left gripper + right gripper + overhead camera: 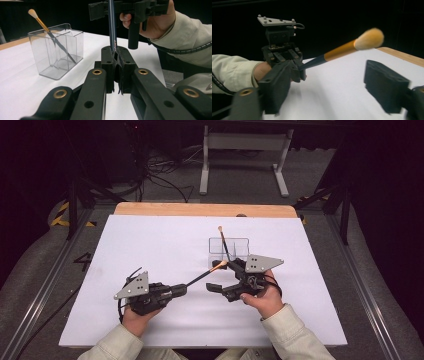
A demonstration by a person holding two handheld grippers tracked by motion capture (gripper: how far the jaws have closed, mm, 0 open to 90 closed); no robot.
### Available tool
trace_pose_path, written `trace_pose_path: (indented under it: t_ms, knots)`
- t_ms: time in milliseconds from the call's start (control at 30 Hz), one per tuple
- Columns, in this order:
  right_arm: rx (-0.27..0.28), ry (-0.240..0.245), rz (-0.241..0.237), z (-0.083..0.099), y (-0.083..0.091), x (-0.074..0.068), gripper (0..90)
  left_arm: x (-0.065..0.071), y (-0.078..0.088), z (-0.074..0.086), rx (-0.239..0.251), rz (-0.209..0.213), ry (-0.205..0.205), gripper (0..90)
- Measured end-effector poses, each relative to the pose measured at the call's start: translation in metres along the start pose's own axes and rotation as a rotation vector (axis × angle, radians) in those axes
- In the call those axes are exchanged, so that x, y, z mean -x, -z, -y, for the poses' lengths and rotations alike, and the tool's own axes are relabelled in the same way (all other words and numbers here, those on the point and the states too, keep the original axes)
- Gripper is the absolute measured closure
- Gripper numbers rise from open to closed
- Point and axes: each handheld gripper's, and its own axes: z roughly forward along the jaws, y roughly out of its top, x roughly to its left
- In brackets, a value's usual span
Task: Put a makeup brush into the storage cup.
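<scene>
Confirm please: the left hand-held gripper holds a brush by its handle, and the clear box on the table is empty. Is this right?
Not quite. The clear box is not empty: the left gripper view shows another brush standing tilted inside it. The left hand-held gripper does hold a brush by its handle.

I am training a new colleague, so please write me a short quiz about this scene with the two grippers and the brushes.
1. True or false: the left gripper has its fingers shut on the handle of a brush.
2. What stands in the clear container?
3. The fingers of the right gripper are: A) shut on the bristles; B) open, near the head of the held brush; C) inside the container.

Key: 1. True. 2. A second brush, head up. 3. B.
</scene>
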Motion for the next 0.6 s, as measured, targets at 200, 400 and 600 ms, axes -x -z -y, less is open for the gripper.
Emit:
trace_pose_path:
  t_ms: [200,400,600]
  knots:
    - [0.006,0.007,-0.028,-0.0012,0.0009,-0.0004,46.5,-0.0006,-0.0009,0.0008,-0.012,-0.002,-0.003,85.1]
    - [0.014,0.004,-0.033,-0.0010,0.0012,-0.0001,58.6,-0.0002,-0.0018,0.0013,-0.015,0.000,-0.006,85.1]
    - [0.018,-0.009,-0.041,-0.0013,0.0017,0.0001,63.8,0.0016,-0.0042,0.0018,-0.034,-0.012,-0.034,85.0]
